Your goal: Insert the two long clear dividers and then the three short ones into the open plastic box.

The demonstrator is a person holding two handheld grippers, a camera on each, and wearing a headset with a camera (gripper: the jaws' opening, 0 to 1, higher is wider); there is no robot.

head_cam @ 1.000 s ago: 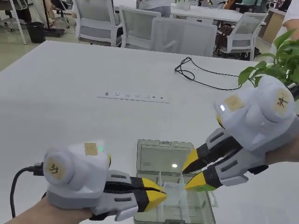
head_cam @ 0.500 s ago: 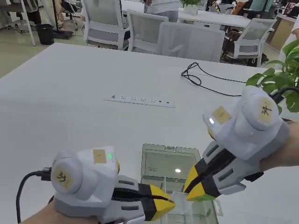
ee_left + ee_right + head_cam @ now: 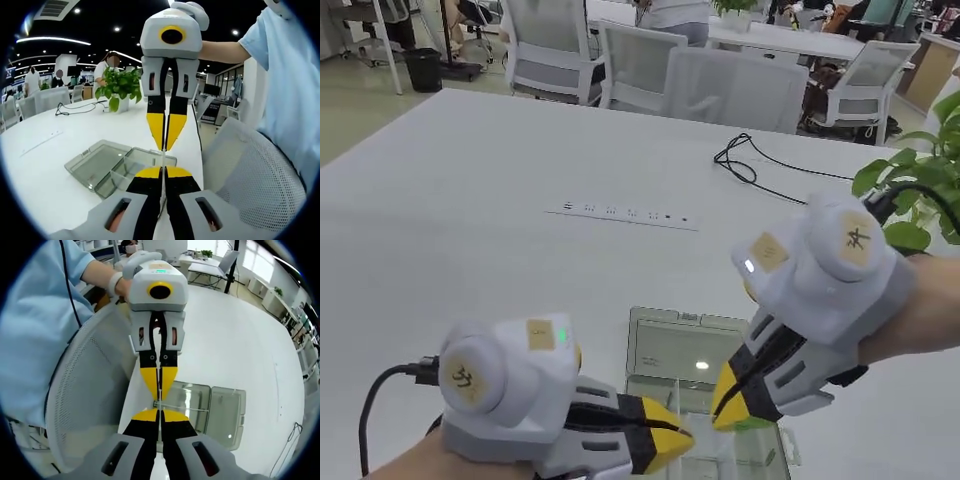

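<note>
The open clear plastic box (image 3: 678, 347) lies on the white table (image 3: 470, 200) with its lid folded back, just below both grippers. A thin clear divider (image 3: 163, 156) is seen edge-on between the two sets of yellow tips. In the head view my left gripper (image 3: 682, 437) comes in from the lower left and my right gripper (image 3: 722, 412) from the right, tips nearly meeting over the box compartments. In the left gripper view, my left gripper (image 3: 163, 171) is shut on the divider and the right gripper (image 3: 164, 146) pinches it from the opposite side. The right gripper view shows the same hold over the box (image 3: 215, 405).
A white power strip (image 3: 625, 213) lies mid-table, with a black cable (image 3: 760, 165) and a green plant (image 3: 910, 180) at the right. Grey chairs (image 3: 720, 85) stand beyond the far edge. A mesh chair (image 3: 250, 170) is close behind the near table edge.
My right gripper's jaws, apart a second ago, have shut. It has come down and left towards my left gripper's tips. The head camera has tilted slightly.
</note>
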